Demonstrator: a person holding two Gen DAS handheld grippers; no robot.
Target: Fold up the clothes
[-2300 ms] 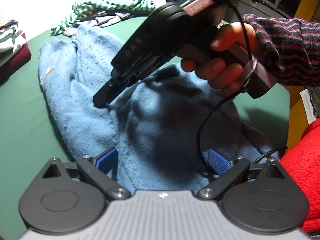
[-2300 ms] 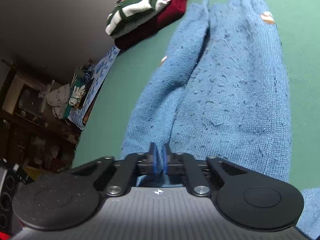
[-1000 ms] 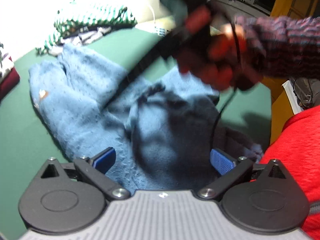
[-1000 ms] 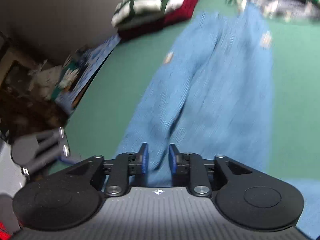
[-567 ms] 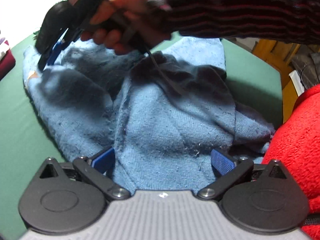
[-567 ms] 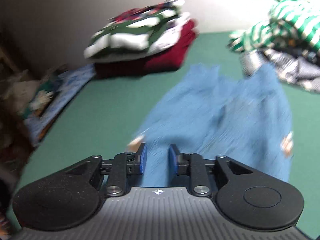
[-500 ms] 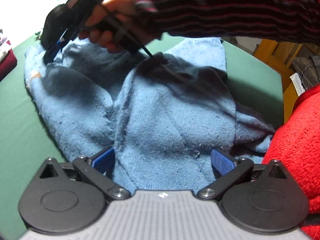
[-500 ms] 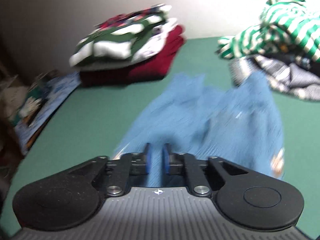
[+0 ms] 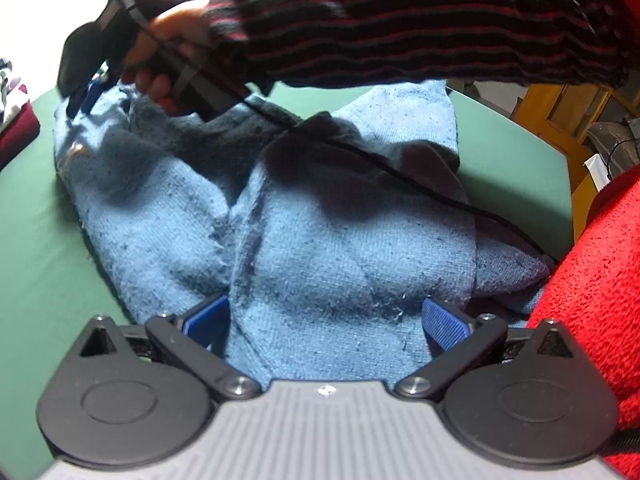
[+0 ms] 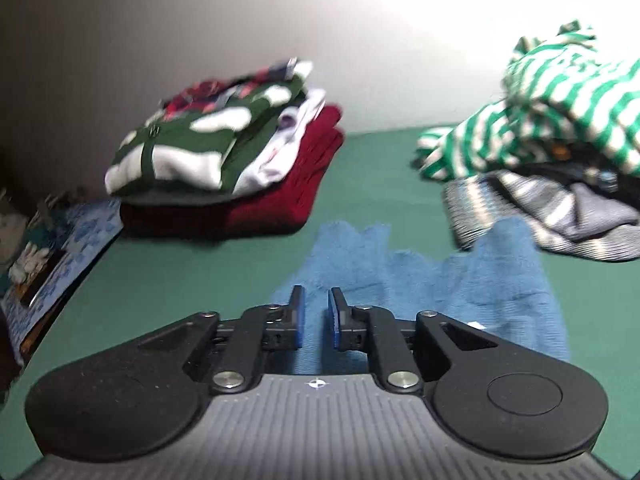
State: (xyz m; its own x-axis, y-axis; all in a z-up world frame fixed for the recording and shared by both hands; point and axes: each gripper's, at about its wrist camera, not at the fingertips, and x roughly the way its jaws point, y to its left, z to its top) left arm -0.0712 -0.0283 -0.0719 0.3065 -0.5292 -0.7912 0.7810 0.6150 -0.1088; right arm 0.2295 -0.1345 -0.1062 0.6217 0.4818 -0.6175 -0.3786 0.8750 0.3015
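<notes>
Blue knit garment is lying spread and rumpled over the green table, and I am reading it as trousers or a sweater; I cannot tell which. It is looking soft, thick and limp, so I am expecting it to sag and drag rather than hold any shape, with the fuzzy surface giving the pads plenty of bite and no risk of breakage. Its far end, split into two flaps, is showing in the right wrist view just short of the folded stack and the striped heap, both sitting apart from it on the cloth.

Across the garment the person's striped sleeve is reaching to the far left corner, a black cable trailing over the knit behind it.

I am keeping the left gripper low at the near hem with its tongs spread wide, a broad bunch of fabric sitting between them but not pinched. The right gripper is hovering over the far edge, its narrow tongs opening slightly, with nothing clamped that I can see. I am judging the hems and corners the best holds, taking a full doubled edge rather than a single loose layer.
</notes>
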